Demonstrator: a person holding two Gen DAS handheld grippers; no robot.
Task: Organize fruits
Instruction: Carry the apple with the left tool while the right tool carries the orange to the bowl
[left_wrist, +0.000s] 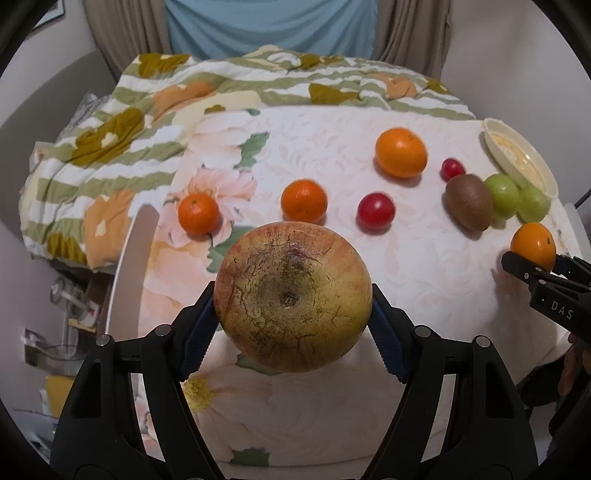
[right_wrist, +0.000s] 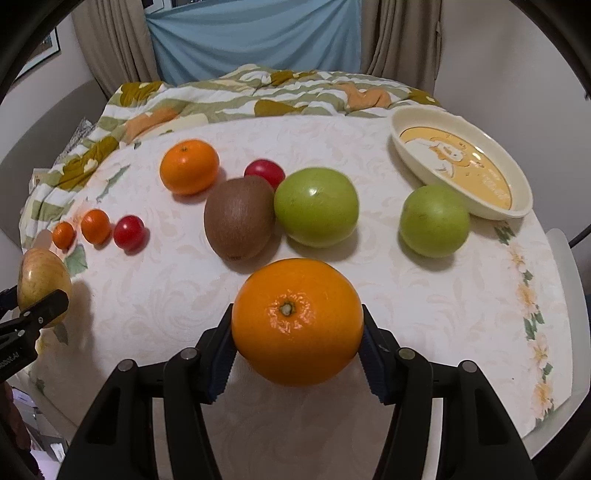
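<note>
Both tongs are loaded at once: the left gripper is clenched on a russeted yellow-red apple at the lower middle of its view, its blue pads pressed to either flank, and the right gripper grasps a large orange the same way, stem end facing the camera. Whether either fruit is clear of the floral tablecloth or just resting on it I cannot tell from here. The rest of the fruit lies loose on the cloth — two small mandarins and a cherry tomato at the left of the right-hand view, a bigger mandarin and a second tomato further back, and a kiwi touching the nearer of two green apples, while the other green apple sits just beside the shallow cream dish at the upper right. The dish holds nothing yet, so I judge the sorting is at its start, at a carrying step. The next move seems to call for picking a destination for each held fruit — the orange is much nearer the dish — and setting it down gently, since round fruit will roll off a soft cloth and could knock its neighbours.
</note>
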